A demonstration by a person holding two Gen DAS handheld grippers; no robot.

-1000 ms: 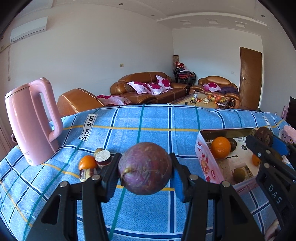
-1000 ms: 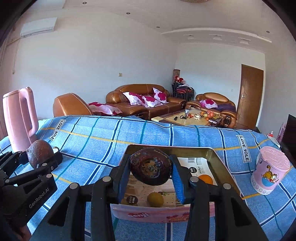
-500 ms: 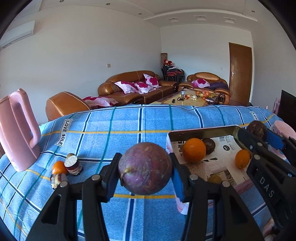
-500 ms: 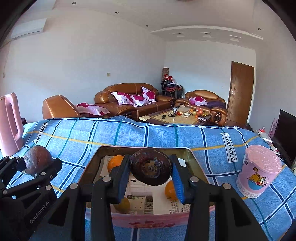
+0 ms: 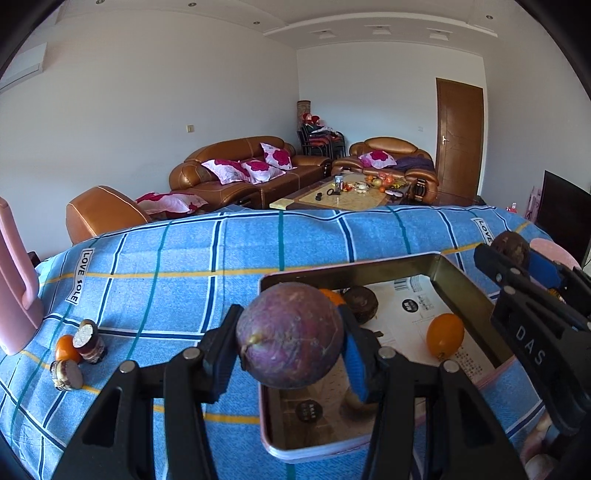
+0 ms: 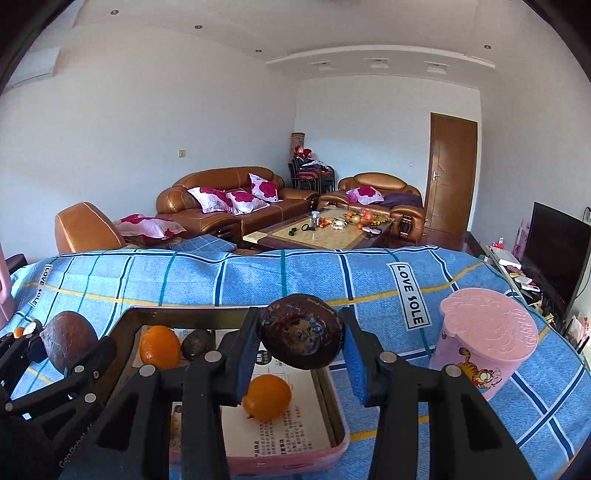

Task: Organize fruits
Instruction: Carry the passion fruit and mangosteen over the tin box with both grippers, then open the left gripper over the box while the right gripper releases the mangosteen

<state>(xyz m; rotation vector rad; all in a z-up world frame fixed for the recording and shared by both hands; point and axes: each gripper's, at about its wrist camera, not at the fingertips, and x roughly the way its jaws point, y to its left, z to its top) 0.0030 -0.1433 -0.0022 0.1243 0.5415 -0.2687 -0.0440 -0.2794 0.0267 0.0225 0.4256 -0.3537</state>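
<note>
left tongs (image 5: 291, 334) clamp purple fruit (image 5: 290, 334) | right tongs (image 6: 301, 341) clamp dark fruit (image 6: 301, 341) | risk: fruit released early bounces outside box (image 6: 332, 402)

2 oranges (image 6: 266, 397) lie in the tray (image 6: 334, 408), cup (image 6: 484, 345) right.

White plastered walls (image 6: 147, 147) are enclosing a living room, and recessed ceiling spotlights (image 6: 198, 27) are sitting in a stepped white ceiling. A brown leather sofa (image 6: 221, 199) with pink-flowered white cushions (image 6: 236, 199) is standing against the far wall, facing a low wooden coffee table (image 6: 325, 230). A brown wooden door (image 6: 448, 170) is standing shut on the right.
</note>
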